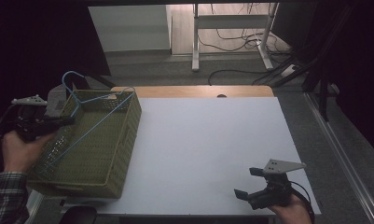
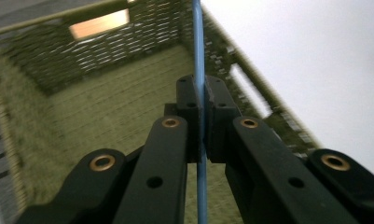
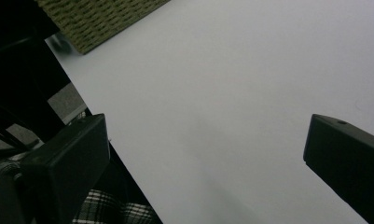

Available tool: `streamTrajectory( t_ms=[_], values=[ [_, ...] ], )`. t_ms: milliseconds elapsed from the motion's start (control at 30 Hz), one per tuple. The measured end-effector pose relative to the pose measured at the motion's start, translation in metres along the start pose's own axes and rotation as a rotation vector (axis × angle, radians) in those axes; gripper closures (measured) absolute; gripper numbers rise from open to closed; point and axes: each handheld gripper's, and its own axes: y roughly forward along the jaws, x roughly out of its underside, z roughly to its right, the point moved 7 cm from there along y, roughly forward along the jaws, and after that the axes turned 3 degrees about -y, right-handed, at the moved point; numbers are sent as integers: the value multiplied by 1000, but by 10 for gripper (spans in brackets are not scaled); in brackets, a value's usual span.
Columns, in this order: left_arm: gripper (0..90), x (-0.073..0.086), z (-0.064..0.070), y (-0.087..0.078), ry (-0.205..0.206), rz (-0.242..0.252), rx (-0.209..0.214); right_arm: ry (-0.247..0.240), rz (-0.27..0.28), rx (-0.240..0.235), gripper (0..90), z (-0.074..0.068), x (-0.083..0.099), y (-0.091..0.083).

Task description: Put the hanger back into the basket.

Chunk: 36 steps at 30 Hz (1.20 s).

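Note:
A blue wire hanger [image 1: 89, 122] lies slanted across the top of an olive woven basket [image 1: 112, 154] at the table's left edge. My left gripper [image 1: 71, 120] reaches over the basket's left rim and is shut on the hanger's wire. In the left gripper view the thin blue hanger [image 2: 199, 42] runs straight up between the closed jaws of the left gripper [image 2: 201, 100], above the basket's floor [image 2: 105, 102]. My right gripper [image 1: 248, 183] rests at the table's near right corner, open, with nothing between its jaws. The right gripper [image 3: 203, 154] looks over bare white table.
The white table [image 1: 208, 144] has a wooden strip along its far edge. A corner of the basket [image 3: 100, 18] sits at the top left of the right gripper view. A plaid sleeve [image 1: 7, 196] comes in at bottom left. Desk legs and cables lie on the floor beyond.

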Motion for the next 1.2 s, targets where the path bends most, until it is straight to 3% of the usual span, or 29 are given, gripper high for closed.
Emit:
streamTrajectory(
  t_ms=[233,633,800,833,1000,1200],
  values=[
    [871,18,-13,19,-25,-23,-2,8,-9,-9,0,-1,3,0],
    [869,55,-27,72,-115,-108,28,2,-43,-20,0,-2,9,7],
    [855,56,-29,75,-138,-111,-8,7,-45,-23,0,-2,10,9],
    [810,54,-30,73,-141,-86,-29,5,-45,-22,0,-3,10,9],
    [566,46,-25,59,-145,-23,-34,-3,-43,-15,0,-2,10,8],
    [335,35,-1,46,-96,60,-17,-4,-36,5,0,0,9,6]
  ],
)
